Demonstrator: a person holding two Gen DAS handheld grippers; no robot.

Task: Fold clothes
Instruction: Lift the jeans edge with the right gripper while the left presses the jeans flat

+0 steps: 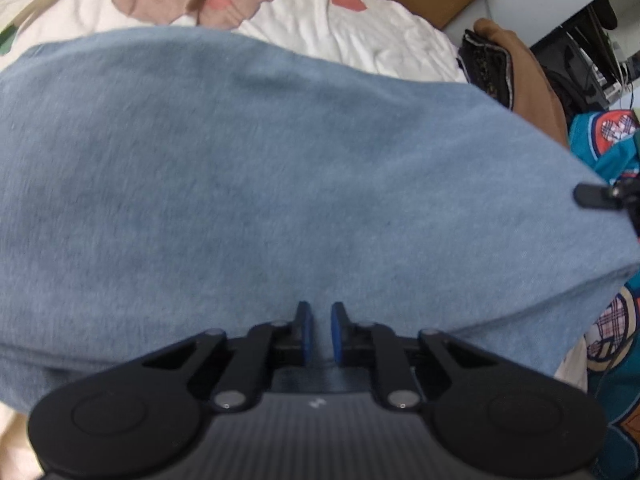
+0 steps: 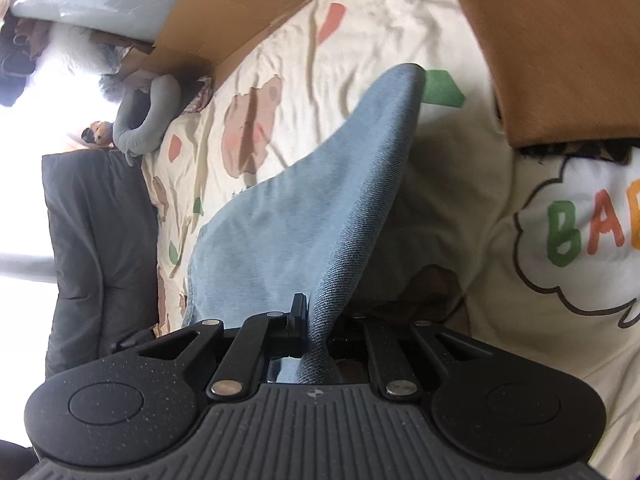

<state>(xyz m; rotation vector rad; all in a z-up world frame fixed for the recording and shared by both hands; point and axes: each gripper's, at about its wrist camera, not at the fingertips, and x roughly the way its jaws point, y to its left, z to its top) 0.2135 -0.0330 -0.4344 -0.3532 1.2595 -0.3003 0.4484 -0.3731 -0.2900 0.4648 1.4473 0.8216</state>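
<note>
Blue cloth (image 1: 280,168) fills most of the left wrist view, spread smooth over a cream quilt (image 1: 320,12) printed with brown bears and small pink and green patches. The left gripper (image 1: 319,332) sits low over the near edge of the cloth; its blue pads (image 1: 306,330) stand a narrow gap apart with nothing clearly between them, though the cloth lies right under and around the tips. At the far right edge of that view the tip of the other tool meets the corner of the cloth.

From the right wrist view, the right gripper (image 2: 316,320) pinches a ridge of the cloth (image 2: 340,200): the fabric runs up out of the jaws as a taut fold, rising away toward a green patch on the quilt (image 2: 360,40). Only one black finger (image 2: 298,312) shows beside the fold; the other is hidden behind it. Left of the fold the cloth drapes down flat onto the quilt. A brown garment (image 2: 540,40) lies at the top right, and a cream piece with coloured letters (image 2: 568,232) lies to the right. A dark grey blanket (image 2: 92,240) lies along the left side of the bed
</note>
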